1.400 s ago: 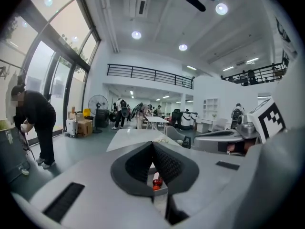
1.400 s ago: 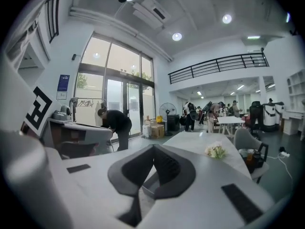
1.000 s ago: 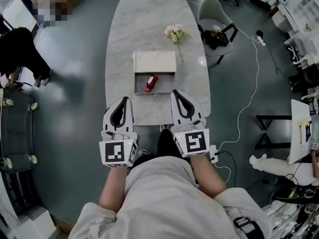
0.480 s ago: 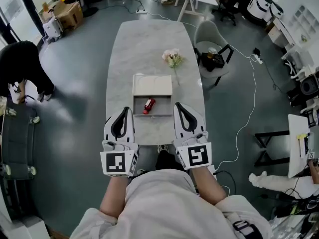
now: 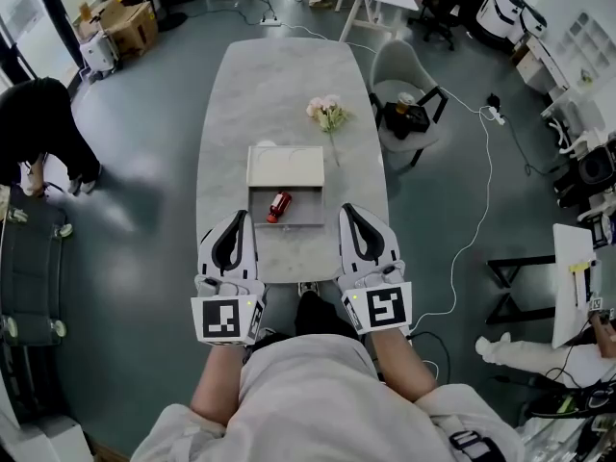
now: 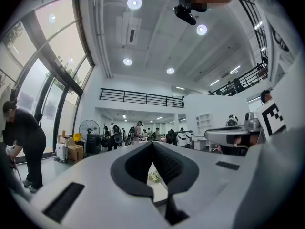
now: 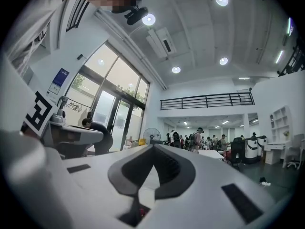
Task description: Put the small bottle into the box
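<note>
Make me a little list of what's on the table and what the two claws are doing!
table: long, pale marble top
box: open, white lid on its far side
small bottle: red, lying on its side inside the box
flowers: small bunch lying beyond the box
left claw: shut, empty, over the table's near edge
right claw: shut, empty, over the table's near edge

Left gripper [image 5: 236, 221]: jaws together, nothing between them, tips pointing forward.
Right gripper [image 5: 352, 216]: jaws together, empty, level with the left, held apart from it.
Forearms [image 5: 219, 373]: bare, extended forward, roughly parallel.
</note>
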### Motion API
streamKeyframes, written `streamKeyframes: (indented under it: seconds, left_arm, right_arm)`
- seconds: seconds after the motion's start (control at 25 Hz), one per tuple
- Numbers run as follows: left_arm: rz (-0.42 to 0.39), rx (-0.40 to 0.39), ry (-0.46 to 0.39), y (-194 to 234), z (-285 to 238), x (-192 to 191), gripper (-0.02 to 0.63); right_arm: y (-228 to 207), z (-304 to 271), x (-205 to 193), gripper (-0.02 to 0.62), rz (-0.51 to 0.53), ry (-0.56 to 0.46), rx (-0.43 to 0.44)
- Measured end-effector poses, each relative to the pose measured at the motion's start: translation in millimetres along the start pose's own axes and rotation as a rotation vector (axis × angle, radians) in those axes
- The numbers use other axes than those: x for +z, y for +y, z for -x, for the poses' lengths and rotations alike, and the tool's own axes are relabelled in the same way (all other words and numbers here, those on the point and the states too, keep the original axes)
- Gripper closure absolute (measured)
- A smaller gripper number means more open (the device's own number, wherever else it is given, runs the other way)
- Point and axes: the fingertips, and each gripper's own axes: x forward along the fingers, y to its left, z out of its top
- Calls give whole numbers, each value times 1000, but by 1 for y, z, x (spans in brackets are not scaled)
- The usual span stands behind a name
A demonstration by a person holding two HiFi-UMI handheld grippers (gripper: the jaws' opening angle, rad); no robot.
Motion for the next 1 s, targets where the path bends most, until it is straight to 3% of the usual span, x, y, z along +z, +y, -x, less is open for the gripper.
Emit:
streamKeyframes:
  seconds: [1.0]
  left_arm:
    - [0,-9,17,5,-2,-5,584]
  right_arm:
    - [0,-8,-1,570,-1,8,1]
